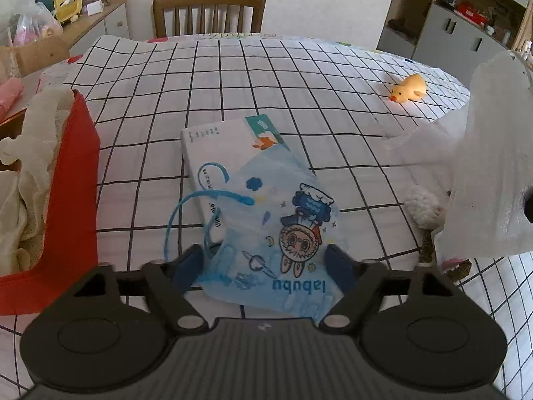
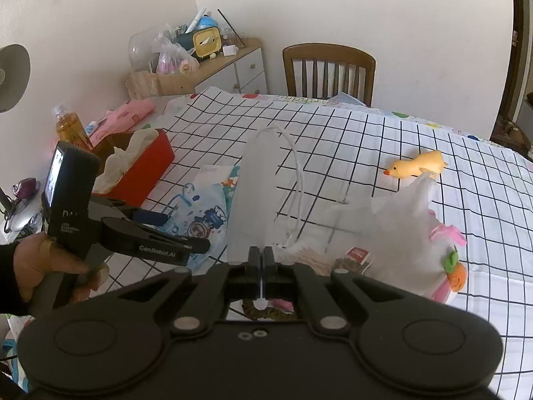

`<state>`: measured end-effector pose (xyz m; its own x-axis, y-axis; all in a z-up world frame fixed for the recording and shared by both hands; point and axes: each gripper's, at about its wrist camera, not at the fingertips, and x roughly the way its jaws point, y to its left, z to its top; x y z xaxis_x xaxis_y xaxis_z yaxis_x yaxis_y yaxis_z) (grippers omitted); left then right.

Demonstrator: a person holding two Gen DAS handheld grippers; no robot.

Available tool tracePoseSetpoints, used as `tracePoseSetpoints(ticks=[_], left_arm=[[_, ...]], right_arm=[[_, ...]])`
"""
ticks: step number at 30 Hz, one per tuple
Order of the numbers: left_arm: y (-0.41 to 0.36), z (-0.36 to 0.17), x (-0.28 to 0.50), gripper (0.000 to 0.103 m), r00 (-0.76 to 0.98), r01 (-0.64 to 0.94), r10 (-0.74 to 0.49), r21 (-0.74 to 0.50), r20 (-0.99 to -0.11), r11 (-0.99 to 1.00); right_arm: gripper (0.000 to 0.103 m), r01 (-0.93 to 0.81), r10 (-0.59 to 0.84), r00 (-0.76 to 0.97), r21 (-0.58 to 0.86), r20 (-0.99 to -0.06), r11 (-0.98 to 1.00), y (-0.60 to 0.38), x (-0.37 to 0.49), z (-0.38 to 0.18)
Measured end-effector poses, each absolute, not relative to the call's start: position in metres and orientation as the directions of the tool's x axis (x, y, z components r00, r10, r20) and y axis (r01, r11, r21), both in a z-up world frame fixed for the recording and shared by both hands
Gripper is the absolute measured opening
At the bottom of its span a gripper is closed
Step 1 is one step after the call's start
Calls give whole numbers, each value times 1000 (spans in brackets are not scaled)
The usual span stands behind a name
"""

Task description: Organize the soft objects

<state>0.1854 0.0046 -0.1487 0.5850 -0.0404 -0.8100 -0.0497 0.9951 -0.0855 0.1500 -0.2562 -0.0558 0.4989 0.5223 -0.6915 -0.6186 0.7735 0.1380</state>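
Note:
My left gripper (image 1: 266, 263) is open, its blue pads on either side of a blue cartoon face mask (image 1: 283, 230) that lies partly over a white tissue pack (image 1: 226, 146) on the checked tablecloth. The mask also shows in the right wrist view (image 2: 200, 223), under the left gripper (image 2: 166, 230). My right gripper (image 2: 261, 260) is shut on a white face mask (image 2: 256, 193) and holds it upright above the table, its ear loop hanging. This white mask fills the right edge of the left wrist view (image 1: 493, 153). A red box (image 1: 73, 180) with cream cloths stands at the left.
A yellow duck toy (image 1: 409, 88) lies far right on the table, also in the right wrist view (image 2: 416, 166). A white plush toy with pink and orange trim (image 2: 443, 266) lies near right. A wooden chair (image 1: 209, 13) stands beyond the table. A bottle (image 2: 68, 126) stands behind the red box (image 2: 146, 170).

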Motion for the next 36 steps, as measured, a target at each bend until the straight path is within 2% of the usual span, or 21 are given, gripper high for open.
tracePoseSetpoints(ticks=[2, 4, 6, 8, 10, 13, 27, 36], left_arm=[[5, -148, 186, 61, 589, -52, -36, -82, -807, 995], [6, -147, 184, 44, 591, -51, -45, -93, -805, 994], [6, -146, 183, 33, 586, -52, -65, -117, -808, 992], [6, -143, 180, 28, 585, -56, -71, -128, -808, 990], [4, -140, 177, 17, 588, -42, -77, -126, -805, 991], [2, -134, 173, 11, 602, -27, -88, -130, -794, 991], [31, -80, 142, 8, 683, -80, -70, -170, -727, 982], [67, -40, 118, 8, 717, -152, 16, -133, -697, 979]], right_arm=[[1, -620, 522, 498, 136, -693, 773, -256, 152, -56], [1, -621, 522, 498, 135, -693, 772, -256, 153, -56], [1, -622, 521, 497, 133, -694, 771, -256, 154, -56], [1, -624, 523, 496, 134, -693, 770, -256, 155, -57], [1, -626, 525, 496, 135, -692, 768, -256, 156, -57], [1, -629, 528, 493, 137, -691, 766, -254, 155, -56], [1, -679, 586, 483, 144, -650, 719, -225, 144, -29], [1, -746, 635, 449, 127, -629, 654, -171, 136, -5]])
